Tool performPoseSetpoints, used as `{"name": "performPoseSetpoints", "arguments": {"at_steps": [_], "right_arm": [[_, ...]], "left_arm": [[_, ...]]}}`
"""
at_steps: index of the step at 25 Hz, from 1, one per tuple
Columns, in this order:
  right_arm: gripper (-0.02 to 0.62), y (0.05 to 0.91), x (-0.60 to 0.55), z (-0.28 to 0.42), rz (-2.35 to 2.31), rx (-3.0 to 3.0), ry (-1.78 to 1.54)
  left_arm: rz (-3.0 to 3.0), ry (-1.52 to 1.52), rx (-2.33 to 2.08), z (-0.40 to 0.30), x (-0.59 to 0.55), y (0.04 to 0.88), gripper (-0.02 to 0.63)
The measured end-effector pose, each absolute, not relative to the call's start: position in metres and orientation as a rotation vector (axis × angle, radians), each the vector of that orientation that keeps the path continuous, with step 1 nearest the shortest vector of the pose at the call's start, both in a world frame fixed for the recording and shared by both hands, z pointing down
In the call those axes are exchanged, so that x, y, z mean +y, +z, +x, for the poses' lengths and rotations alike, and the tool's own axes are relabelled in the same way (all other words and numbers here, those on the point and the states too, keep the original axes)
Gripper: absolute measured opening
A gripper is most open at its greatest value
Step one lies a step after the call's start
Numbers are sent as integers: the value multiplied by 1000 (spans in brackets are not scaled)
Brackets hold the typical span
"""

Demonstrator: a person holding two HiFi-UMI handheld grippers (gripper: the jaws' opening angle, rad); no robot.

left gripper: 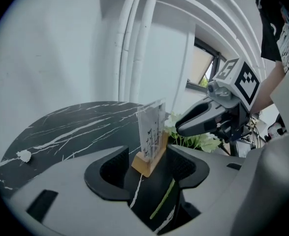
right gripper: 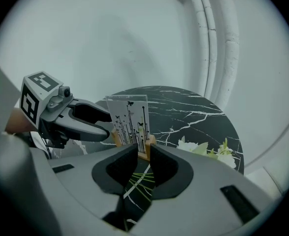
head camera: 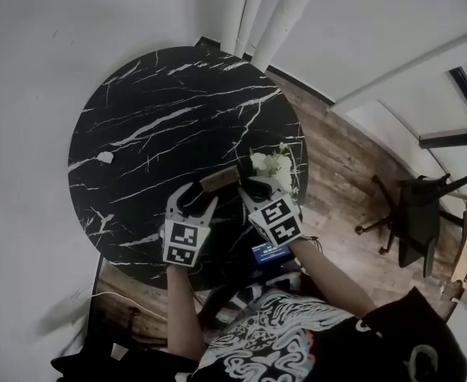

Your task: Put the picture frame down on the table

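- Left tool (left gripper: pixel 148 157): spread wide, pads on either side of the picture frame (left gripper: pixel 151 129) at its wooden base, not pressing it.
- Right tool (right gripper: pixel 143 151): almost pressed together, pinching the picture frame at one end.
- Picture frame: upright on the black marble bench (head camera: pixel 153 110), just beside the white flowers (head camera: pixel 271 164).
- Counted: two tools, one picture frame, one bunch of flowers, one small white scrap (head camera: pixel 104 157).
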State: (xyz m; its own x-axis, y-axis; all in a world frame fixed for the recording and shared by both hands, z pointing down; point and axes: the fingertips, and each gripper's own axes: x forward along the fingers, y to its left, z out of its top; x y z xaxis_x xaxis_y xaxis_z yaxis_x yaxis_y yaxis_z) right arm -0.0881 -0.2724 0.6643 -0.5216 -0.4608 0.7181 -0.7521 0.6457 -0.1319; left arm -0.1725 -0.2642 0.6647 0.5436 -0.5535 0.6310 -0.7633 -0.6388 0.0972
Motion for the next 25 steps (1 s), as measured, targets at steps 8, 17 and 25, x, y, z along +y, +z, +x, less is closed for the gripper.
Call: {"name": "performPoseSetpoints", "arguments": {"at_steps": [8,17,25], "right_arm": [[18,633,-270,-82,1023,-2257,490],[18,604,-253,-72,1112,-2280,452],[18,572,-226,-62,1199,-2297,385]], "left_arm": [[2391,683,-1210,-186,-258,640,15],[2438,691,-1280,-178,-244,614,15],[2424,616,-1300,-170,-219,587,15]]}}
